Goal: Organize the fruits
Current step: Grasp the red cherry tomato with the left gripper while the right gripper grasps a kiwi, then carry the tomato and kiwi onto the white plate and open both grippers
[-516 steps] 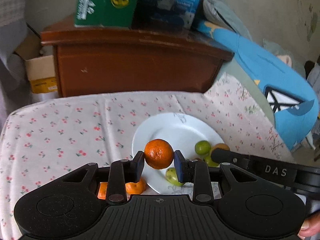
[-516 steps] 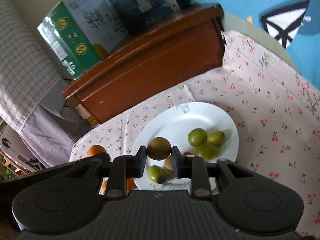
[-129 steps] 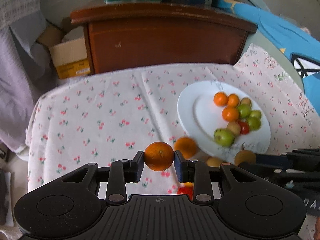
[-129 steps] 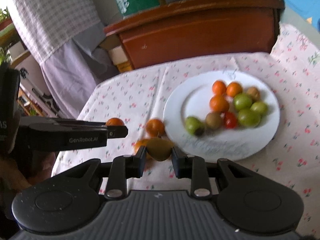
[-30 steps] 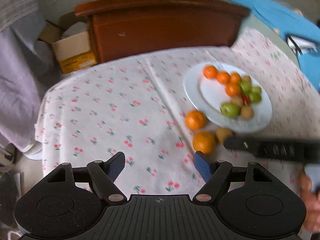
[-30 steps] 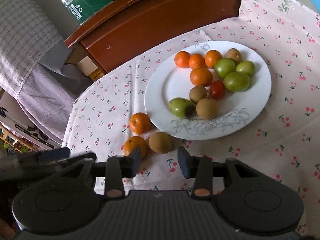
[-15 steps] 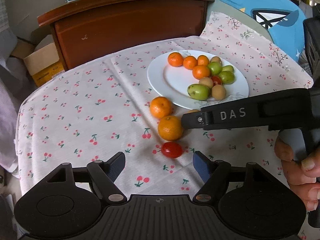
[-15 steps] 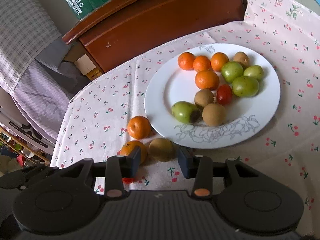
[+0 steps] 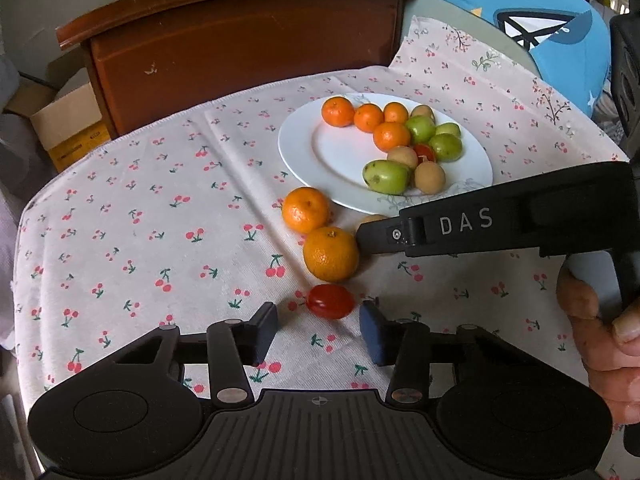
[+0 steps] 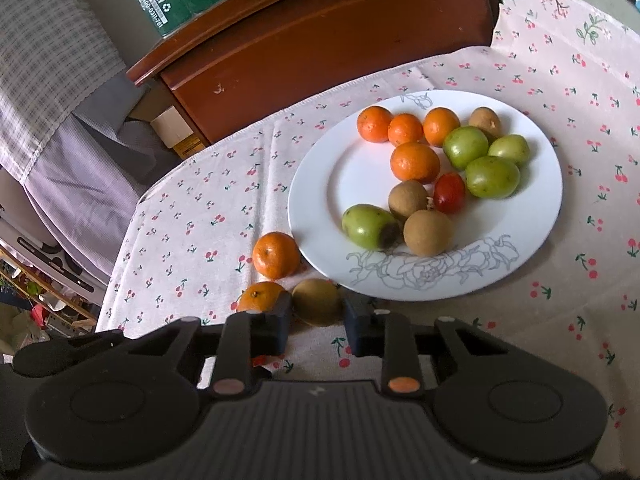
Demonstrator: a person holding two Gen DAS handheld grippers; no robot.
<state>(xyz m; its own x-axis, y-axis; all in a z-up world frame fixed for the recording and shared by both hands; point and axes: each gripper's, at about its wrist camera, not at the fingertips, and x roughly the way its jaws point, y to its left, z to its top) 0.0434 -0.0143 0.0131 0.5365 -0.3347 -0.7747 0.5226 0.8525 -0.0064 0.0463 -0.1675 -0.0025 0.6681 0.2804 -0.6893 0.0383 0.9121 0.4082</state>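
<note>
Left wrist view: a small red cherry tomato lies on the cherry-print cloth of the desk, ahead of the left claw, whose jaws have just been closing but remain open; it should be centred first. The right claw, likewise closing, brackets a brown round fruit; contact cannot be told.

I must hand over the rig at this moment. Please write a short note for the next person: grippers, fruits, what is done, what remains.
Left gripper: jaws just been closing around the cherry tomato on the cloth; gaps show on both sides, so no grip.
Right gripper: jaws just been closing on the brown fruit beside the plate; contact unclear.
Done: twelve fruits lie on the plate.
Left: the tomato, the brown fruit and two mandarins on the cloth.
</note>
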